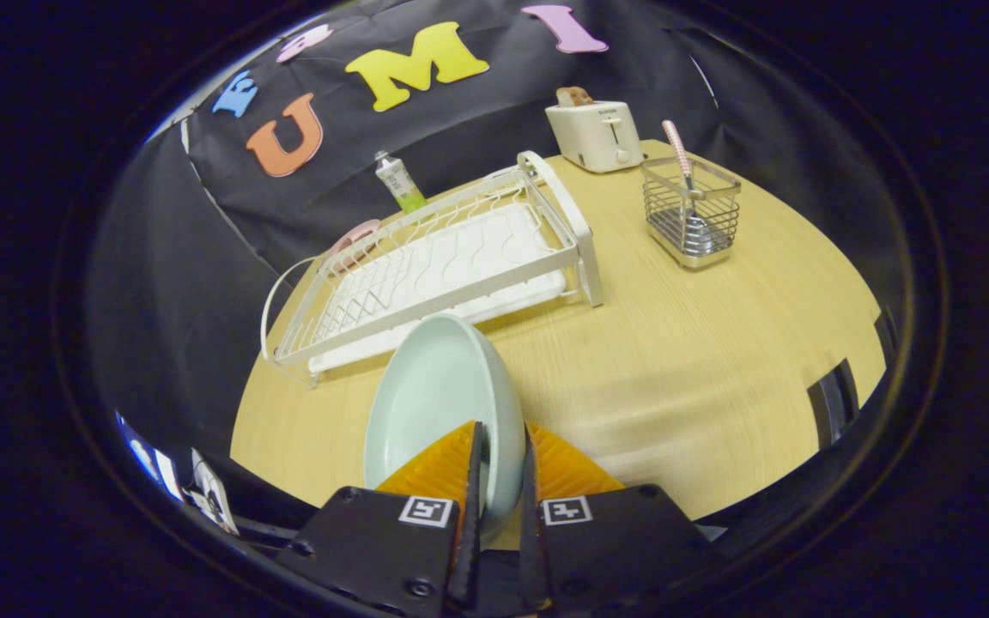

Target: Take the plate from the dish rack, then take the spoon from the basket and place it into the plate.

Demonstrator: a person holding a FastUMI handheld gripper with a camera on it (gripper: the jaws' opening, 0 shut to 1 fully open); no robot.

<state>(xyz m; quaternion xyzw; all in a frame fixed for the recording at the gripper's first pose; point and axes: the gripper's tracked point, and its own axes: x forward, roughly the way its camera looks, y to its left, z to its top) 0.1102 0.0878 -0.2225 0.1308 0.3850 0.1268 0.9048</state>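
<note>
While the gripper (501,446) pinches the pale green plate (439,395) by its rim, the plate stands on edge above the wooden surface (675,360).

From the gripper view, both fingers (439,468) press on the plate's near rim, one on each face. Just beyond the plate lies the white dish rack (452,257), its wires bare. Far right of the rack stands a wire basket (690,215) with the spoon (682,163) upright inside, handle up. A toaster (595,133) sits farther back, and a tube (398,182) stands behind the rack.
</note>
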